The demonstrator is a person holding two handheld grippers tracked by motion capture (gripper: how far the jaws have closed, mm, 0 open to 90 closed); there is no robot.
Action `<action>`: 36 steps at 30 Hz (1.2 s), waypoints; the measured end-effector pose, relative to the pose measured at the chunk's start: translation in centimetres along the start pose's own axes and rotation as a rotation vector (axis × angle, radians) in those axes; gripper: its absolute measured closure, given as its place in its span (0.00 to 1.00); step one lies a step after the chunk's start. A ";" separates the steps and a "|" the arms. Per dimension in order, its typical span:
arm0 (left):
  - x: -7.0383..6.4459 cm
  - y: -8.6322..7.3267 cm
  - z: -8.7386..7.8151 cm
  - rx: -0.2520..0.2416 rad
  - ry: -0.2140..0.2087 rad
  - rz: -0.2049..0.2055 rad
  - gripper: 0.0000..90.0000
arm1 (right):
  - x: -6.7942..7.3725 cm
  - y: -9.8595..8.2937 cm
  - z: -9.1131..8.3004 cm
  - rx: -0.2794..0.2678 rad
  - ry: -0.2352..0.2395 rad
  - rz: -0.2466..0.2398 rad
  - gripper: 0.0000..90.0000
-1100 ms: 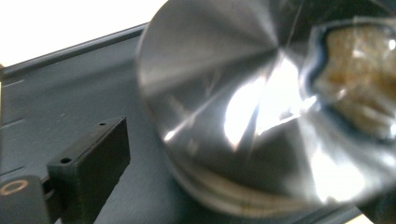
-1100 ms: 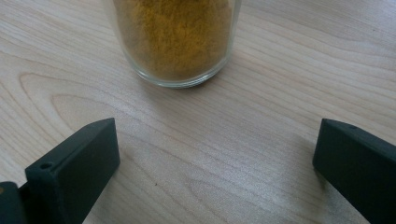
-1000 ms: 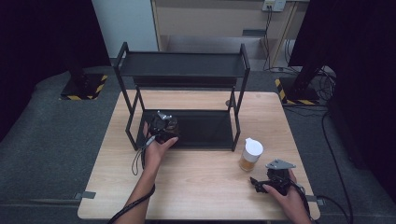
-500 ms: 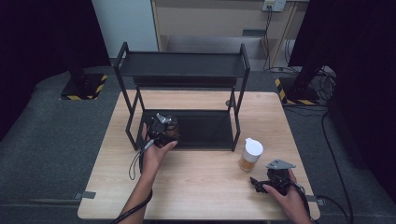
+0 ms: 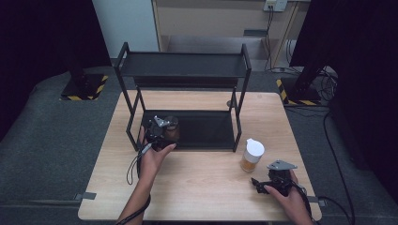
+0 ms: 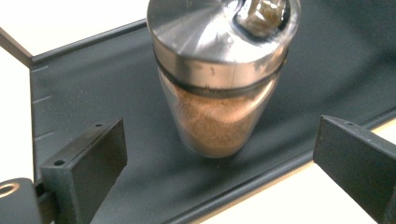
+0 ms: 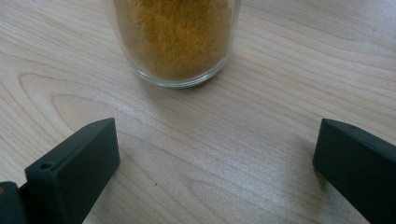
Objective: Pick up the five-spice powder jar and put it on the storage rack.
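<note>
Left gripper [image 5: 162, 132]: jaws spread wide, empty, just short of the steel-lidded spice jar [image 6: 219, 79], which stands upright on the rack's lower shelf [image 6: 93, 107]. Right gripper [image 5: 274, 180]: jaws apart, empty, near the yellow-powder jar [image 5: 252, 155] on the table [image 5: 197, 187].

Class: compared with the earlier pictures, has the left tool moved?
Yes. The left tool has drawn slightly back toward the shelf's front edge, jaws open, leaving the brown spice jar standing there.

The black rack [image 5: 183, 93] bounds passage: its top shelf roofs the lower tray, and its corner posts flank the open front. A metal-lidded spice jar [image 6: 219, 79] stands at the tray's left front; the rest lies free.
</note>
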State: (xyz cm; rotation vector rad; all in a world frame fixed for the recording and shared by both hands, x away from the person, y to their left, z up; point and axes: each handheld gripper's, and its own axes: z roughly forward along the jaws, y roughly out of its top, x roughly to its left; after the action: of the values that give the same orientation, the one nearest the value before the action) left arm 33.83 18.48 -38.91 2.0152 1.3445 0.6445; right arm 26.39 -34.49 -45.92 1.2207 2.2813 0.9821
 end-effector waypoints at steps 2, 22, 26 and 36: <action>-0.1 -0.2 -0.2 0.001 -0.005 0.000 0.02 | 0.0 0.0 0.0 0.000 0.000 0.000 0.02; -1.2 -2.9 -3.8 -0.005 -0.014 -0.016 0.02 | 0.0 0.0 0.0 0.000 -0.001 0.001 0.02; -1.2 -3.7 -4.7 -0.011 -0.013 -0.015 0.02 | 0.1 0.0 0.0 0.000 -0.001 0.002 0.02; -1.3 -5.6 -6.3 -0.001 -0.012 -0.017 0.03 | 0.1 0.0 -0.1 0.001 -0.001 0.003 0.02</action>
State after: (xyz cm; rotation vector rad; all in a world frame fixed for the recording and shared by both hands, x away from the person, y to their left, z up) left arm 25.56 20.34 -38.74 2.0012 1.3523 0.6239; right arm 26.27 -34.47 -45.92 1.2256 2.2794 0.9815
